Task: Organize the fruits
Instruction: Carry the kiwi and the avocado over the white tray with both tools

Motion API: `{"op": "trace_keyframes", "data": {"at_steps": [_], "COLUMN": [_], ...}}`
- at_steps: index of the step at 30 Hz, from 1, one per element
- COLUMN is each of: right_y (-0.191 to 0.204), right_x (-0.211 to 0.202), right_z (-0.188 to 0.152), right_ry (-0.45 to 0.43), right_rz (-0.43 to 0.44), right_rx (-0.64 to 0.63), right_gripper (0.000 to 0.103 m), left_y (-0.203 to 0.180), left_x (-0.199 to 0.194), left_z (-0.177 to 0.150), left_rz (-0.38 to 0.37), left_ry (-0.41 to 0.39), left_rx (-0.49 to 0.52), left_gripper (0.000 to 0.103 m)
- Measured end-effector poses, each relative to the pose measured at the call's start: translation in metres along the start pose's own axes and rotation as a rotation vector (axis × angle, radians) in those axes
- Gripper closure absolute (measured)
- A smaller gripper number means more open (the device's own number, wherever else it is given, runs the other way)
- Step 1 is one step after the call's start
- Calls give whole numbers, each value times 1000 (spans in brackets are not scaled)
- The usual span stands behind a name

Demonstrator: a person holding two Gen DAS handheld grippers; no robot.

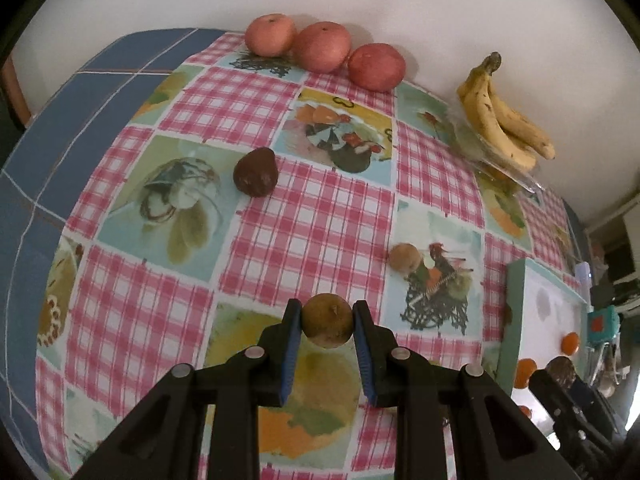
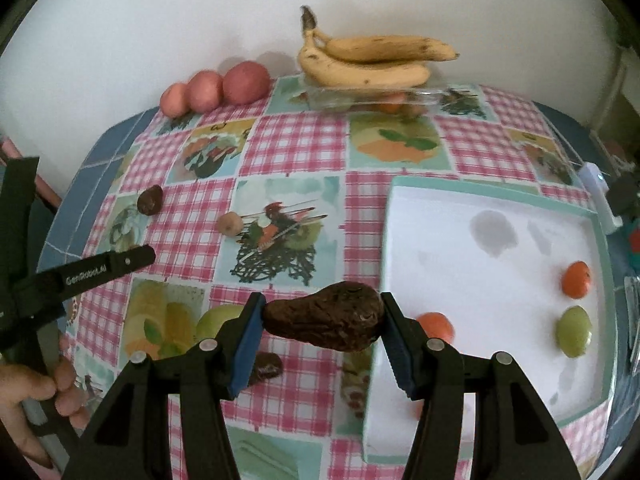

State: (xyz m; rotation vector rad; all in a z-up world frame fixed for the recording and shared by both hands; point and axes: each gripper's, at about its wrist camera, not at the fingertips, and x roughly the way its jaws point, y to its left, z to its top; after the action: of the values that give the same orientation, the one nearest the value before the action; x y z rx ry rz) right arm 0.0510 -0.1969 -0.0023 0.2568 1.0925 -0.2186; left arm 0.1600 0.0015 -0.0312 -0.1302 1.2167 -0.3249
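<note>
Carrying two fruits above the bench, one in each claw, with the tray only partly filled.

From the left wrist view, the left claw [image 1: 327, 322] is closed on a small round brown fruit [image 1: 327, 320], lifted over the checked tablecloth [image 1: 312, 216]; a dark avocado [image 1: 256, 172], a small tan fruit [image 1: 405, 257], three red apples [image 1: 320, 46] and bananas [image 1: 504, 120] on a clear box are not yet sorted. From the right wrist view, the right claw [image 2: 322, 322] stands about half open and grips a dark pear-shaped avocado [image 2: 326, 320] by its ends, just beside the white tray [image 2: 460, 280], which already holds two orange fruits [image 2: 576, 278] and a green one [image 2: 573, 332]. I judge that most of the work is left. A plain white wall stands behind the bench, and a person's hand [image 2: 24, 396] holds the other tool at the left edge.
</note>
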Motion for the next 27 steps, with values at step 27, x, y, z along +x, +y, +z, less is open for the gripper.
{"op": "trace_keyframes", "data": {"at_steps": [27], "right_y": [-147], "right_x": [-12], "right_z": [5], "right_ry": [-35], "right_rz": [-75], "right_rx": [209], "right_gripper": [45], "left_y": [-115], "left_x": [-21], "left_z": [-29], "left_rz": [45], "left_ry": [-104], "left_rx": [248], "left_gripper": [76]}}
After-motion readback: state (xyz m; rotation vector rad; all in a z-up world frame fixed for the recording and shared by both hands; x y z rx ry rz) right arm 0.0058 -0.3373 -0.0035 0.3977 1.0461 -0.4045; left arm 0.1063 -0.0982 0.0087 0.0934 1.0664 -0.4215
